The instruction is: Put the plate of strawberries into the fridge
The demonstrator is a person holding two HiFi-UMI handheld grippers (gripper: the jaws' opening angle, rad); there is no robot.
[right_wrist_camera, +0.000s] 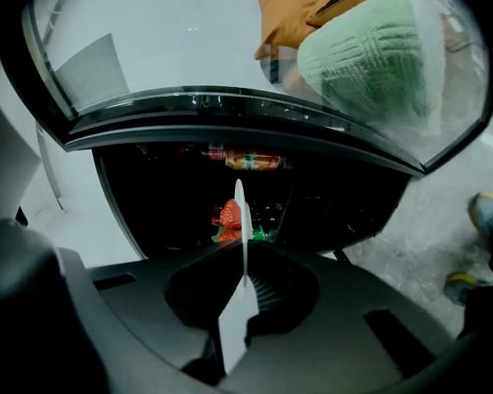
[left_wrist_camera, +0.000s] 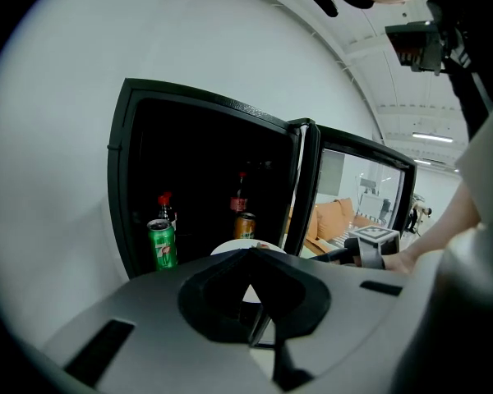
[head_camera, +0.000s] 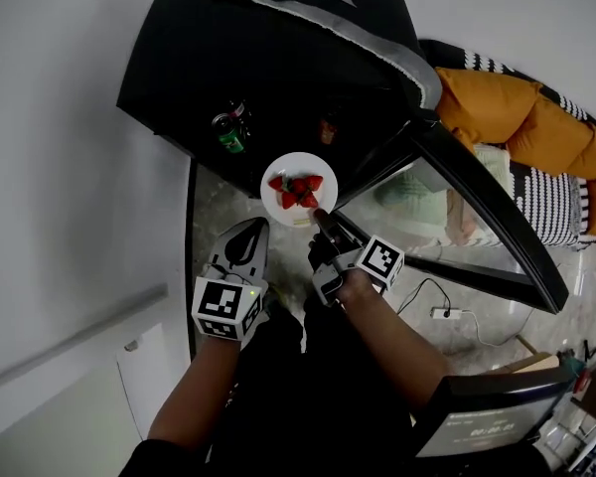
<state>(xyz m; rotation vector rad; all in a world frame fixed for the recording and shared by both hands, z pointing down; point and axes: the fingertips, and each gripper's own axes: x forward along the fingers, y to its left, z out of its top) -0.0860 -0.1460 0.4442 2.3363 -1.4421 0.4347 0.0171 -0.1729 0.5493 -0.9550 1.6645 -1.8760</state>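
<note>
A white plate (head_camera: 276, 203) carrying red strawberries (head_camera: 298, 189) hangs level in front of the open black fridge (head_camera: 278, 58). My right gripper (head_camera: 319, 217) is shut on the plate's near rim. In the right gripper view the plate (right_wrist_camera: 241, 220) shows edge-on between the jaws of that gripper (right_wrist_camera: 243, 279), with a strawberry (right_wrist_camera: 228, 213) beyond it. Lower left of the plate, my left gripper (head_camera: 259, 227) is shut and holds nothing. In the left gripper view its jaws (left_wrist_camera: 253, 304) point at the plate (left_wrist_camera: 230, 248) and the fridge's dark inside.
Inside the fridge stand a green can (left_wrist_camera: 160, 243), an orange can (left_wrist_camera: 244, 224) and a red-capped bottle (left_wrist_camera: 241, 191). The glass fridge door (head_camera: 477, 207) is swung open to the right. Orange cushions (head_camera: 517, 117) lie behind it, and a power strip (head_camera: 445, 313) lies on the floor.
</note>
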